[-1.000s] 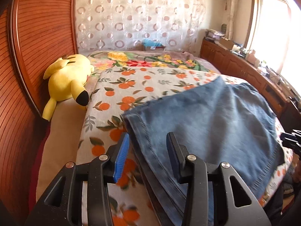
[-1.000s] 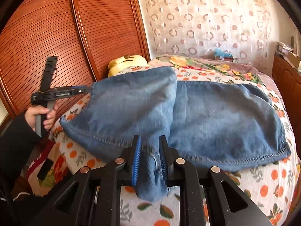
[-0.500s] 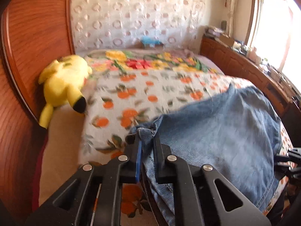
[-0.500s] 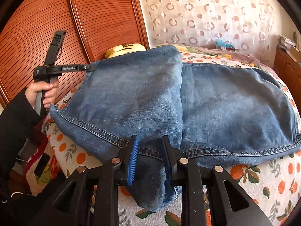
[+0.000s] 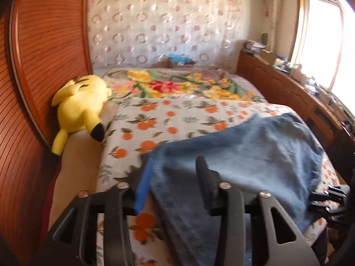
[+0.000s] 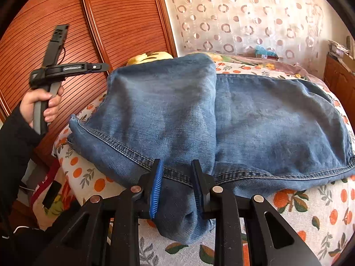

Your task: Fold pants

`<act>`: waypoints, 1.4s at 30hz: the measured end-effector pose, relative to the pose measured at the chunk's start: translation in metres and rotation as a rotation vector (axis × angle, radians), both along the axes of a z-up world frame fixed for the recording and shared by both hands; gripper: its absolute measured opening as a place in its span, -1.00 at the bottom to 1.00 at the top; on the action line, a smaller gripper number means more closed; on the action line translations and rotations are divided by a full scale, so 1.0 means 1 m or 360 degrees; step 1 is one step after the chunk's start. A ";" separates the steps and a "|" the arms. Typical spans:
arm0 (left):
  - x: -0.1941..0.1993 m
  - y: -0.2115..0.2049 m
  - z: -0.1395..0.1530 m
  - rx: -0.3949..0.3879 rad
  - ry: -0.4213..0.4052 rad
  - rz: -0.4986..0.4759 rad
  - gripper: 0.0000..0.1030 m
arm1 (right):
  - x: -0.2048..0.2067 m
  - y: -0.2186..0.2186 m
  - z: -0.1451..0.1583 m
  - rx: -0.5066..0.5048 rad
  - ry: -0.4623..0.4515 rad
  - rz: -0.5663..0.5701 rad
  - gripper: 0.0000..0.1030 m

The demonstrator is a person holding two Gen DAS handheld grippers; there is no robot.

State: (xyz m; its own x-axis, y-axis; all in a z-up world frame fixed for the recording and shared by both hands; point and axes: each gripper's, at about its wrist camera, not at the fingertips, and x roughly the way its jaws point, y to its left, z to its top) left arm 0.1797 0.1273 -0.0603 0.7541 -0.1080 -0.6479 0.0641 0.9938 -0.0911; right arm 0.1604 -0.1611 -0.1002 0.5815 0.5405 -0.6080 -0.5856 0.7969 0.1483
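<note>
Blue denim pants [image 6: 244, 119] lie folded on the bed, one layer laid over the other; they also show in the left wrist view [image 5: 239, 159]. My left gripper [image 5: 175, 177] is open, its jaws wide apart over the near corner of the denim, holding nothing. In the right wrist view it [image 6: 104, 66] is held up at the pants' far left corner. My right gripper [image 6: 177, 184] is open, its jaws straddling the stitched hem at the near edge, apart from the cloth.
The bed has an orange-print cover [image 5: 155, 119]. A yellow plush toy [image 5: 82, 108] lies by the wooden headboard panel [image 5: 44, 51]. A wooden sideboard [image 5: 288, 88] with clutter runs along the right under a window. A curtain [image 6: 244, 15] hangs behind.
My left gripper was shut on the pants' corner half a second ago and has opened, letting it go. My right gripper has opened wider. The folded layer has settled flat.
</note>
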 end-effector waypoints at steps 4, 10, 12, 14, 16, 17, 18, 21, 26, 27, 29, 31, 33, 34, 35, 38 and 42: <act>-0.005 -0.034 0.010 -0.0013 -0.0050 -0.0135 -0.05 | -0.002 -0.016 0.004 0.0002 -0.0017 -0.0058 -0.46; 0.008 -0.090 0.015 0.0002 -0.0119 -0.0316 -0.02 | 0.001 -0.056 0.009 -0.0004 -0.0034 -0.0218 -0.40; 0.015 -0.103 0.013 -0.0006 -0.0121 -0.0354 -0.02 | 0.002 -0.072 0.010 -0.0010 -0.0043 -0.0282 -0.38; 0.024 -0.116 0.008 -0.0010 -0.0109 -0.0390 -0.02 | 0.004 -0.089 0.012 -0.0019 -0.0049 -0.0341 -0.36; 0.028 -0.124 0.001 -0.0008 -0.0087 -0.0402 -0.02 | 0.005 -0.105 0.014 -0.0026 -0.0058 -0.0390 -0.35; 0.031 -0.127 -0.003 -0.0008 -0.0071 -0.0409 -0.02 | 0.007 -0.113 0.015 -0.0033 -0.0064 -0.0416 -0.34; 0.033 -0.129 -0.008 -0.0007 -0.0059 -0.0414 -0.02 | 0.009 -0.119 0.018 -0.0043 -0.0071 -0.0439 -0.34; 0.036 -0.132 -0.022 0.0007 -0.0017 -0.0406 -0.02 | 0.022 -0.140 0.025 -0.0061 -0.0094 -0.0506 -0.33; 0.037 -0.128 -0.041 0.0002 0.0021 -0.0357 -0.02 | 0.065 -0.167 0.039 -0.0077 -0.0094 -0.0584 -0.33; 0.037 -0.127 -0.044 -0.0004 0.0025 -0.0340 -0.02 | 0.076 -0.171 0.042 -0.0080 -0.0089 -0.0593 -0.33; 0.036 -0.126 -0.047 -0.0007 0.0025 -0.0293 -0.02 | 0.098 -0.177 0.044 -0.0083 -0.0069 -0.0602 -0.33; 0.033 -0.124 -0.047 0.0004 -0.0011 -0.0240 -0.02 | 0.123 -0.181 0.044 -0.0081 -0.0030 -0.0604 -0.33; 0.028 -0.122 -0.045 0.0009 -0.0057 -0.0199 -0.02 | 0.146 -0.184 0.041 -0.0075 0.0016 -0.0605 -0.33; 0.028 -0.121 -0.046 0.0014 -0.0068 -0.0185 -0.02 | 0.159 -0.185 0.038 -0.0071 0.0046 -0.0600 -0.33; 0.026 -0.121 -0.046 0.0023 -0.0081 -0.0164 -0.02 | 0.173 -0.181 0.034 -0.0071 0.0072 -0.0593 -0.33; 0.025 -0.122 -0.046 0.0053 -0.0100 -0.0145 -0.02 | 0.201 -0.178 0.028 -0.0061 0.0152 -0.0541 -0.33; 0.028 -0.116 -0.046 0.0030 -0.0092 -0.0139 -0.02 | 0.235 -0.177 0.021 -0.0021 0.0295 -0.0448 -0.33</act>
State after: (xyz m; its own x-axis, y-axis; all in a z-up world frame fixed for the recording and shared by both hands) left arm 0.2074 0.0110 -0.1068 0.7785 -0.1629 -0.6061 0.1549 0.9857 -0.0660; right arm 0.3951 -0.3378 -0.0787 0.5858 0.3659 -0.7231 -0.3064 0.9261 0.2203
